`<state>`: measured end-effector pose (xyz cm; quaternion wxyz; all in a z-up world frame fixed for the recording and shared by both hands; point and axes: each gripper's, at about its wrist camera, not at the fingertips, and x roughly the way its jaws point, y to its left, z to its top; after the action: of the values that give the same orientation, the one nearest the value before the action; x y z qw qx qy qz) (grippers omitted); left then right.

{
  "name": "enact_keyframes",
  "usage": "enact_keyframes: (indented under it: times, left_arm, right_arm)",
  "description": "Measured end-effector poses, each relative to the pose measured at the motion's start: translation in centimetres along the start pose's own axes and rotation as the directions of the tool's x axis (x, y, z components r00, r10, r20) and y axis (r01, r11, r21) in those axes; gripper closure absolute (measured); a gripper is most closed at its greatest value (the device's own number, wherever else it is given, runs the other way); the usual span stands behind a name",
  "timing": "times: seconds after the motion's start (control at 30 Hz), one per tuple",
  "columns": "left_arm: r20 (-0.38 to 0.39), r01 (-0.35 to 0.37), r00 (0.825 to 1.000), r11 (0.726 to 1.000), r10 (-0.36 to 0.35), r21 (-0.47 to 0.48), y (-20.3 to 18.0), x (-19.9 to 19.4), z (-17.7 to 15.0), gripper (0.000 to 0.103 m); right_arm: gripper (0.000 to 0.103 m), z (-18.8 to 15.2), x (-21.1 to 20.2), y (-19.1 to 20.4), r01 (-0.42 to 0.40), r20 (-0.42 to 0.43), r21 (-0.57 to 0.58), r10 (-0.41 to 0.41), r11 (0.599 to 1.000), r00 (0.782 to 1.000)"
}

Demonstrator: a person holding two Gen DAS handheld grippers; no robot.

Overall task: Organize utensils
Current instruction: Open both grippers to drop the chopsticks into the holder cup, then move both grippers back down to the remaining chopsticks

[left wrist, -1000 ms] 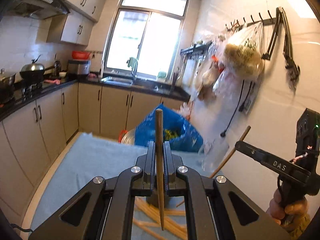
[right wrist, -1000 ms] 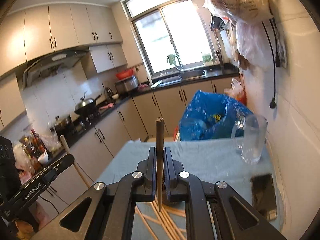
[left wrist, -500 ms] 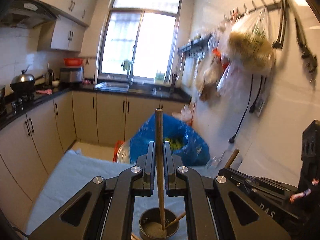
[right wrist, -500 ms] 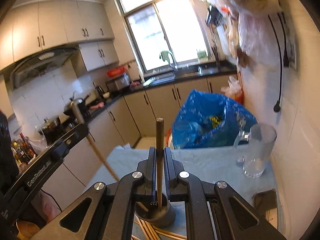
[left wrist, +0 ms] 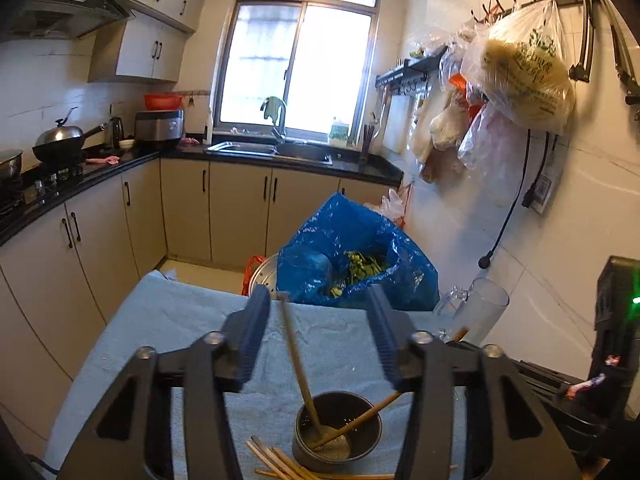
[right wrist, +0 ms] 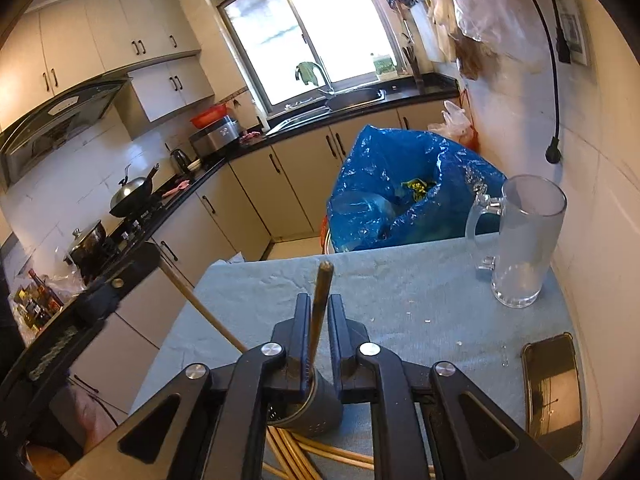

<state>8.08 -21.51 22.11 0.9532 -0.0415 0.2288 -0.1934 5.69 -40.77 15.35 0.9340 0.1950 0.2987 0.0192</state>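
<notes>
Left gripper (left wrist: 316, 336) spread wide, holding nothing; right gripper (right wrist: 319, 320) pinching round wooden chopstick (right wrist: 320, 304) over perforated metal cup (left wrist: 338, 428).

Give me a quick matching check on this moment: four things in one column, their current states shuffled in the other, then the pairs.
1. left gripper
2. right gripper
3. metal holder
4. glass mug

a. standing by the wall, nothing in it
b. open, chopstick released
c. holds two chopsticks, more lie beside it
d. shut on a chopstick above the holder

Pairs: 1-b, 2-d, 3-c, 4-a
</notes>
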Motion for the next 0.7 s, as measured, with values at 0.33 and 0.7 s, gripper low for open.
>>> enact_keyframes:
  times: [0.33, 0.7]
  left_arm:
    - [0.02, -0.017, 1.0, 0.996, 0.019, -0.093, 2.8, -5.6, -0.8, 0.031]
    - [-0.374, -0.18, 0.923, 0.963, 0.095, -0.201, 8.0, -3.3, -14.6, 0.025]
  right_arm:
    - [0.052, -0.3, -3.0, 0.7, 0.0, 0.038, -0.004, 0.0, 1.0, 0.999]
    - [0.043, -11.3, -3.4, -3.3, 0.047, -0.196, -0.048, -0.056, 0.998, 0.979]
